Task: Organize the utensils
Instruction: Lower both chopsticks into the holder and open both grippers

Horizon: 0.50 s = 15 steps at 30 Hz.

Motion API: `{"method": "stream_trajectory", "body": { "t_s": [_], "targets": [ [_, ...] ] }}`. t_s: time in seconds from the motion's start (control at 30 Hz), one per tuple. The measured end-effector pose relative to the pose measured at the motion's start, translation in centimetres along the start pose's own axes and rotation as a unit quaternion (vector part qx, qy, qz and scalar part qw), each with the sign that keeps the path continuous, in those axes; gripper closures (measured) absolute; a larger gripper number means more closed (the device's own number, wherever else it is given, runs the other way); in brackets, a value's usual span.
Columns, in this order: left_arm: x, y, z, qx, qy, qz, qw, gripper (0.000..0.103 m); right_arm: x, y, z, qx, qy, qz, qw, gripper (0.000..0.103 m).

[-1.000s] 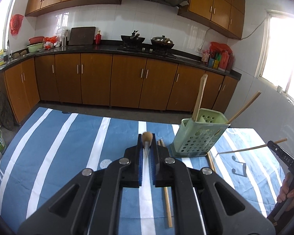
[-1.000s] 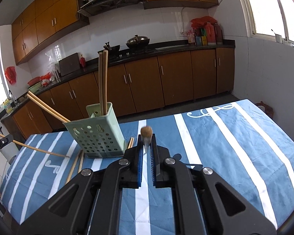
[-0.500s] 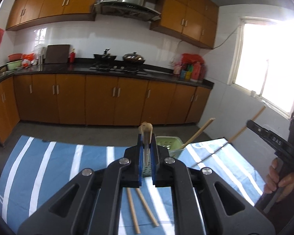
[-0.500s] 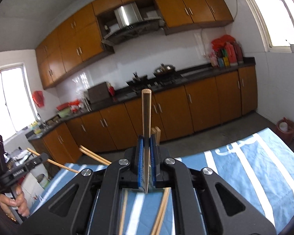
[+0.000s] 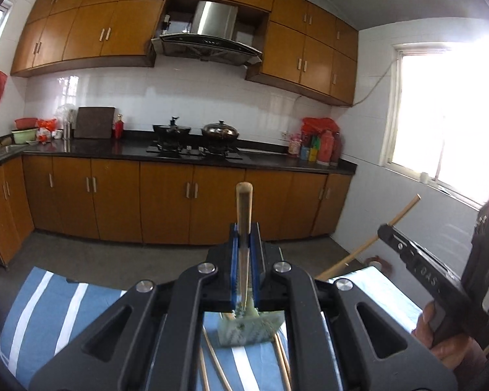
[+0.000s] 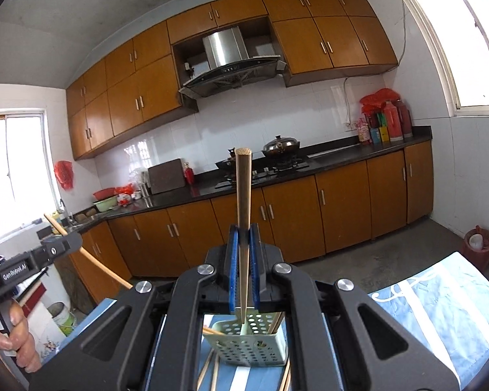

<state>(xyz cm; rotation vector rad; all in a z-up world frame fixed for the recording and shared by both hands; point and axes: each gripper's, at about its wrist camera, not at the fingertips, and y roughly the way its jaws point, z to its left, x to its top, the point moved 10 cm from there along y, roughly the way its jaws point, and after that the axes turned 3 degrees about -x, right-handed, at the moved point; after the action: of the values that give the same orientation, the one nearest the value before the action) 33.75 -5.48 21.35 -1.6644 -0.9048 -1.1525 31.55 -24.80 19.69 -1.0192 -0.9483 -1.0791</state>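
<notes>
Black tongs (image 5: 244,254), blue pads (image 5: 233,267), silver screws.

A steel range hood (image 5: 208,37) hangs above the stove (image 5: 192,150), where two lidded pots (image 5: 220,129) sit. Right of the stove stand red bottles (image 5: 326,143); left, a dark board (image 5: 94,122).

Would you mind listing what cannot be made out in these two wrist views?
- Left wrist view: the green utensil holder is blurred and its top hidden by the left gripper; its contents are unreadable.
- Both views: the loose chopsticks on the striped tablecloth are cut off by the gripper bodies; their count is unclear.
- Right wrist view: whether the tip of the held chopstick is inside the holder cannot be told.
</notes>
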Motion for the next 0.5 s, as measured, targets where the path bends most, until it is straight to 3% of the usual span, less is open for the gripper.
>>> {"method": "stream_trajectory", "body": {
  "t_s": [0.5],
  "targets": [
    [-4.9,7.7,3.1,0.016,-0.036,0.047,0.9981,0.095,-4.8,5.1,-1.3,-0.022,0.001,0.07,0.997,0.095]
  ]
}}
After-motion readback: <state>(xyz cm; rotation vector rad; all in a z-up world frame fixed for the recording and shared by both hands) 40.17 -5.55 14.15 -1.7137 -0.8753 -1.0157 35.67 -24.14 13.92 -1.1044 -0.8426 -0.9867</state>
